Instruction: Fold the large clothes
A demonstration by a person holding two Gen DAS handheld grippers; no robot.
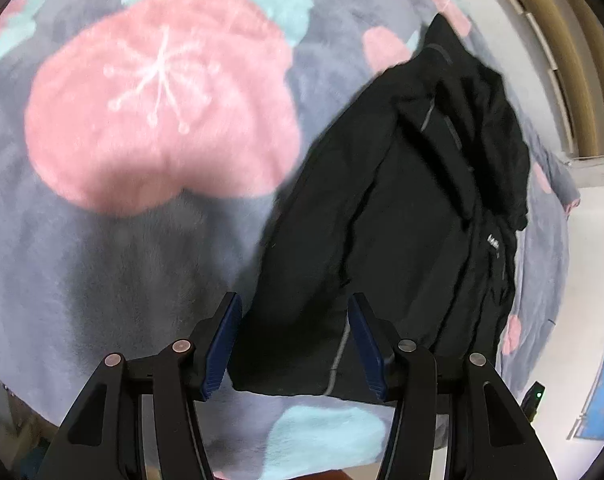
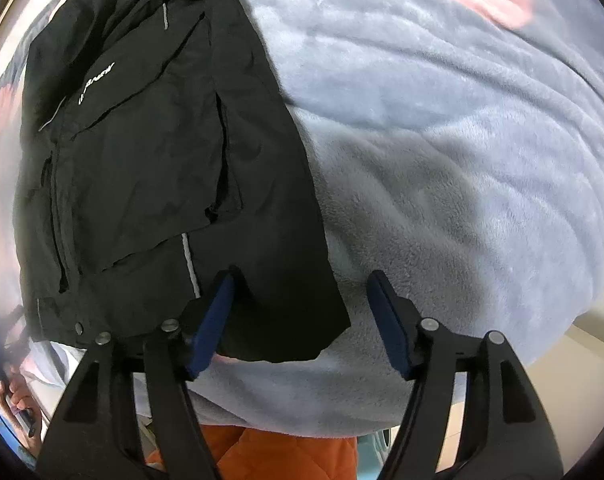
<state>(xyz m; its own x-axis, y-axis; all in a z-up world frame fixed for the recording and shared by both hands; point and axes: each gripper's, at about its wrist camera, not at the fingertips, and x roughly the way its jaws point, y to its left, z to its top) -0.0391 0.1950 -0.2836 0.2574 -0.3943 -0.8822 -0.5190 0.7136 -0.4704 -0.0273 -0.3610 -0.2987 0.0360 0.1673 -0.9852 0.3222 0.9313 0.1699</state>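
Note:
A black jacket (image 1: 414, 208) with grey reflective stripes lies folded lengthwise on a grey fleece blanket (image 1: 102, 272). My left gripper (image 1: 294, 312) is open and empty, hovering over the jacket's near hem. In the right wrist view the same jacket (image 2: 142, 152) lies at the left with white lettering on its chest. My right gripper (image 2: 302, 292) is open and empty over the jacket's near right corner; its left finger (image 2: 212, 320) is over the fabric and its right finger (image 2: 390, 320) over the blanket (image 2: 442, 140).
The blanket has a large pink flower patch (image 1: 158, 96) and teal patches (image 1: 322, 436). A wall with a wooden frame (image 1: 562, 60) is at the right. Orange quilted fabric (image 2: 282, 456) shows below the blanket's near edge.

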